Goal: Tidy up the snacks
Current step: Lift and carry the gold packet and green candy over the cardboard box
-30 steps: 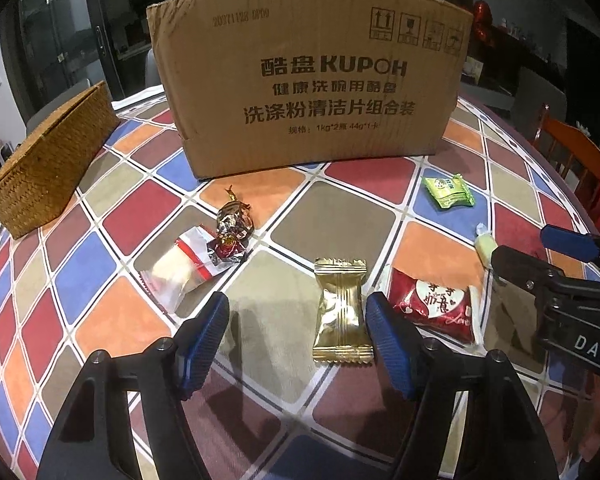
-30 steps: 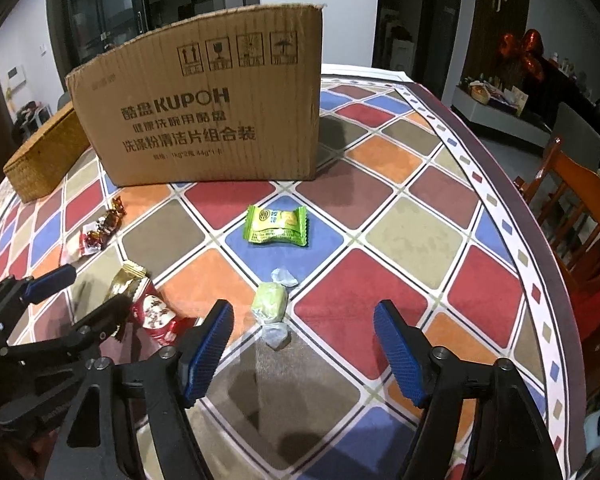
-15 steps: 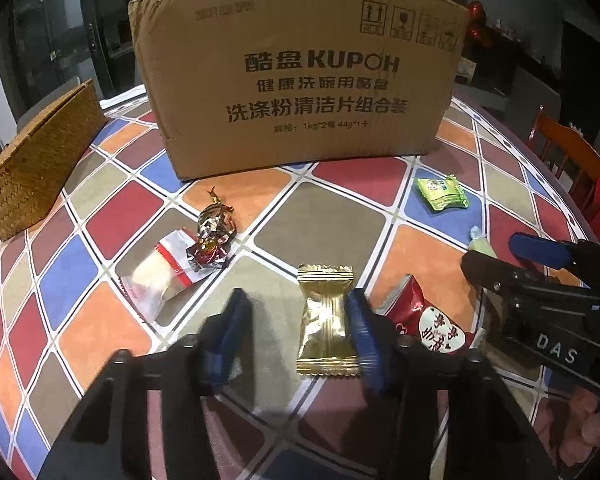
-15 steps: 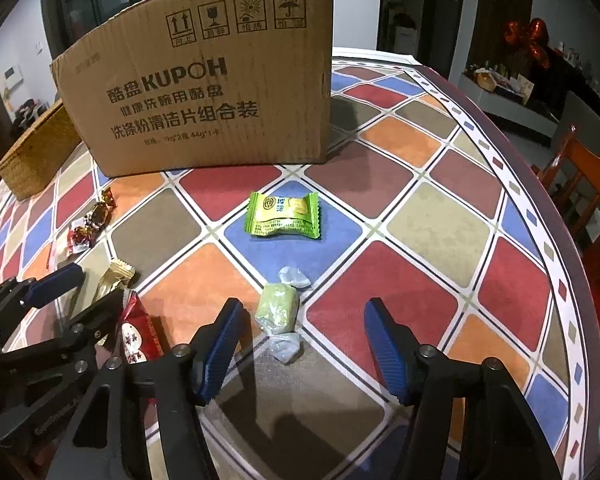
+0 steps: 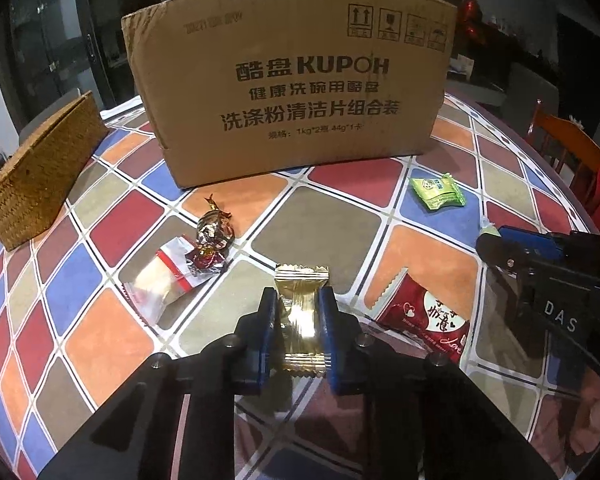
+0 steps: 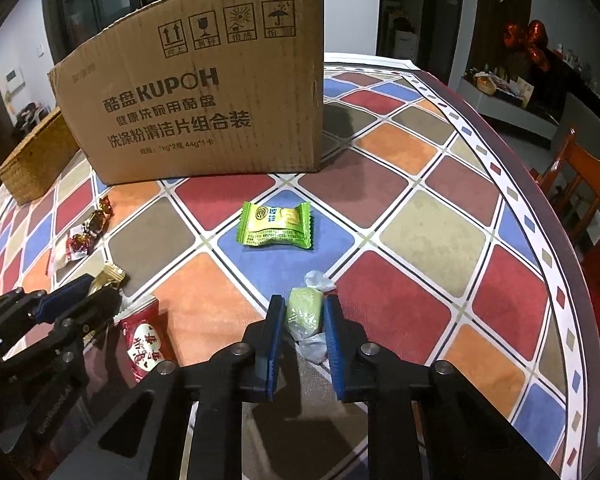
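In the left wrist view my left gripper (image 5: pixel 298 300) has its jaws closing on a gold foil snack (image 5: pixel 300 280), and both blue pads press its sides on the table. In the right wrist view my right gripper (image 6: pixel 304 306) is closing the same way on a pale green candy (image 6: pixel 305 312) in a clear twist wrapper, pads against it. A red packet (image 5: pixel 424 316) lies between the two grippers. A green packet (image 6: pixel 276 226) lies beyond the right gripper. Foil-wrapped candies (image 5: pixel 212 236) and a white packet with a red stripe (image 5: pixel 160 280) lie at the left.
A tall cardboard box (image 5: pixel 292 92) stands at the back of the checked tablecloth. A wicker basket (image 5: pixel 40 184) sits at the far left. The round table's edge curves down the right, with an orange wooden chair (image 6: pixel 580 184) beyond it.
Both grippers went from wide open to shut: the left's pads came in on the gold snack, the right's on the pale green candy. Neither hand shifted much.
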`<action>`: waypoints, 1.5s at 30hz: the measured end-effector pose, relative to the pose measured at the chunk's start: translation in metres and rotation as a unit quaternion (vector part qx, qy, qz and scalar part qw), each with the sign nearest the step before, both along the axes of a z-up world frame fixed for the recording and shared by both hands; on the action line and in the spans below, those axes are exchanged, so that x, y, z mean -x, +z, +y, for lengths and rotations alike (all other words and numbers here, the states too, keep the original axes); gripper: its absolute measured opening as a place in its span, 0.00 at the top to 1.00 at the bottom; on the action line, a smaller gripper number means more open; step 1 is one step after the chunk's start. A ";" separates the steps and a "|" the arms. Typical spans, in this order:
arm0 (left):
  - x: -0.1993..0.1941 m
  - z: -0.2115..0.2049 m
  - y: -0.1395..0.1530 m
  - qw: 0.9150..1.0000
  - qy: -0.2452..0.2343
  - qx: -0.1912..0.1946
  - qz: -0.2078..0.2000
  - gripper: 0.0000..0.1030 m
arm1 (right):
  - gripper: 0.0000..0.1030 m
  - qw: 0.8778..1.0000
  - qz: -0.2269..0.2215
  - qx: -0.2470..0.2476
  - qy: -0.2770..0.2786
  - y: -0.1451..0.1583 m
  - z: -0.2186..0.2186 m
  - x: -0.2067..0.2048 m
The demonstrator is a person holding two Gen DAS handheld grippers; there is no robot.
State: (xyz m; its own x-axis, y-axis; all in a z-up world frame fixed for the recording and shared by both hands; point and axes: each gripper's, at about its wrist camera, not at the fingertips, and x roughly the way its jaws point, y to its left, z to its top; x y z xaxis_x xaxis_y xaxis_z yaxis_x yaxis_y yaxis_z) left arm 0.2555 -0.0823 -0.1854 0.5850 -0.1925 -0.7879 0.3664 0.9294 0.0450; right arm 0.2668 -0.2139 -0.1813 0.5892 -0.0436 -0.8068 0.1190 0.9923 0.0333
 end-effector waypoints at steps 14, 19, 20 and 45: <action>0.005 0.003 0.014 1.000 0.009 0.007 -0.009 0.79 | 0.80 1.000 -0.016 -0.008 -0.002 0.013 -0.003 0.008; 0.006 0.005 0.023 1.000 0.013 0.012 -0.016 0.79 | 0.80 1.000 -0.025 -0.008 0.002 0.021 -0.001 0.010; 0.007 0.005 0.024 1.000 0.014 0.011 -0.016 0.79 | 0.80 1.000 -0.026 -0.008 0.002 0.023 -0.001 0.010; 0.014 0.016 0.083 0.998 0.031 0.026 -0.044 0.79 | 0.80 0.997 -0.079 -0.009 0.019 0.085 0.010 0.020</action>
